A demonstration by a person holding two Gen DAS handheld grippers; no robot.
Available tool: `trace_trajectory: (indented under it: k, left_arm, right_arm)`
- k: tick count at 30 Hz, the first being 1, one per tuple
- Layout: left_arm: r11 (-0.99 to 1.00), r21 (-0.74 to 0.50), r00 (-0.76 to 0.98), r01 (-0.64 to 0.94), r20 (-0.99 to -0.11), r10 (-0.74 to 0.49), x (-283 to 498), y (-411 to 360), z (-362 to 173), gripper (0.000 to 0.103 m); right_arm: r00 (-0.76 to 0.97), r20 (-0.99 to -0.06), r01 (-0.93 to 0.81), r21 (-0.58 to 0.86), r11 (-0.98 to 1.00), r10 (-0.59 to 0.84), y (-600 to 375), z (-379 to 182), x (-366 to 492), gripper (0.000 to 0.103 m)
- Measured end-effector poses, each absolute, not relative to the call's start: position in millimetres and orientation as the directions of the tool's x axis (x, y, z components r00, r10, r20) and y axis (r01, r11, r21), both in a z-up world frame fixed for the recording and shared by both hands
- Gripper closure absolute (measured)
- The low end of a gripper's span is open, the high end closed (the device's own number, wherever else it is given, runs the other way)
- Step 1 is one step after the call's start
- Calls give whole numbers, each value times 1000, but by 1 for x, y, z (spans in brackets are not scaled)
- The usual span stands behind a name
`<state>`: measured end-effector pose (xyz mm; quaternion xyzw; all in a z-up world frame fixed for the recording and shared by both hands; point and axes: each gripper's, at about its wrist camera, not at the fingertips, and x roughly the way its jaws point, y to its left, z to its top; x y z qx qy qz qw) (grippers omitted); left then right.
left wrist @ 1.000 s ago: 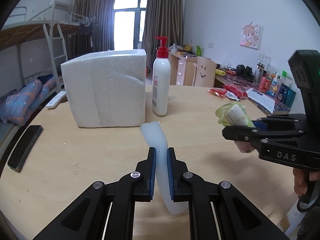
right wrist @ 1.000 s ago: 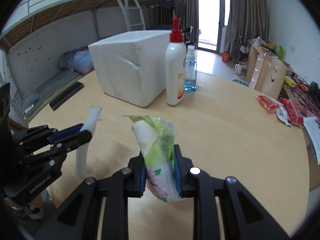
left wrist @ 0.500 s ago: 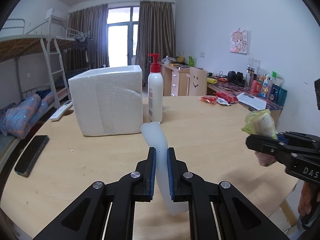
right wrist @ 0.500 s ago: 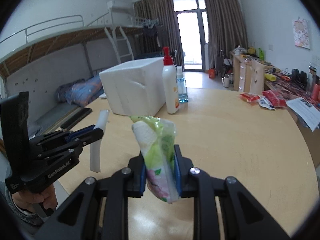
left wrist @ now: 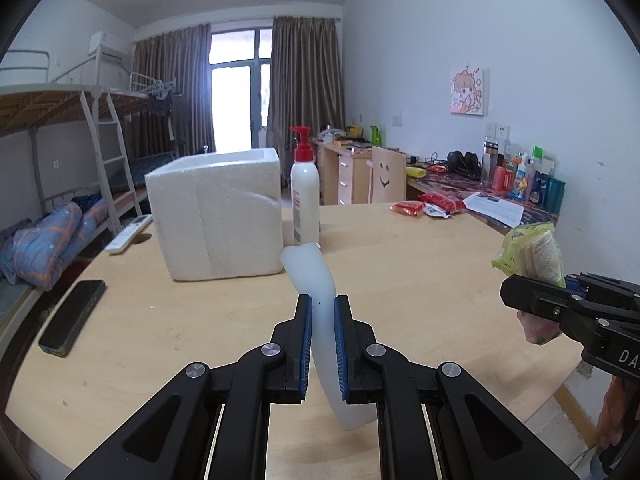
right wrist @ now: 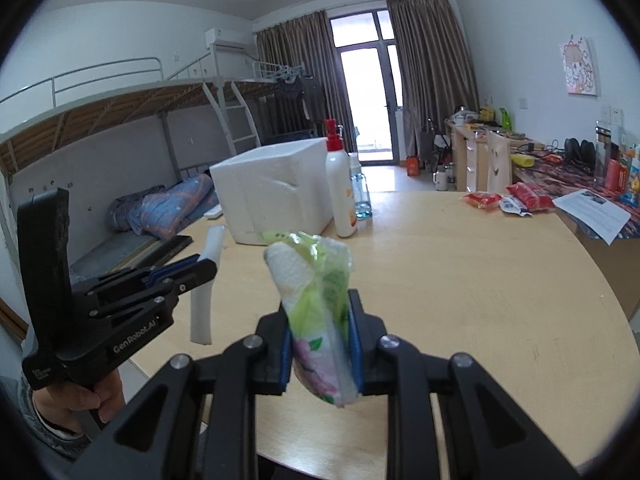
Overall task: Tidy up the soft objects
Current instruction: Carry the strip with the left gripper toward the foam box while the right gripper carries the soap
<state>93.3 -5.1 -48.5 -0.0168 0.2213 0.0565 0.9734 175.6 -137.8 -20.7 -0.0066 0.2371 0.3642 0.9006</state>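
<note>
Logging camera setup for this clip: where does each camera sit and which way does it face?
Left wrist: on the left gripper, looking along its fingers over the table; it grips a white foam strip; the right gripper shows at right.
Right wrist: on the right gripper, gripping a tissue pack; the left gripper and hand show at left.
Shared: foam box, pump bottle.

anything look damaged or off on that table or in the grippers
The white foam box has a dented, chipped spot on its front near the upper right edge. The white foam strip in the left gripper bends sideways, and the tissue pack in the right gripper is squeezed and crumpled. Nothing looks spilled.
</note>
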Motion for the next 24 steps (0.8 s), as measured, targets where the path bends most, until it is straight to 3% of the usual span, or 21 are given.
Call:
trace_trajectory:
  k: [24]
  left_arm:
    - [951, 65, 893, -303, -331, 307, 41, 69, -13, 91]
  right_arm:
    - [546, -357, -783, 106, 613, 758, -62, -1, 163, 76]
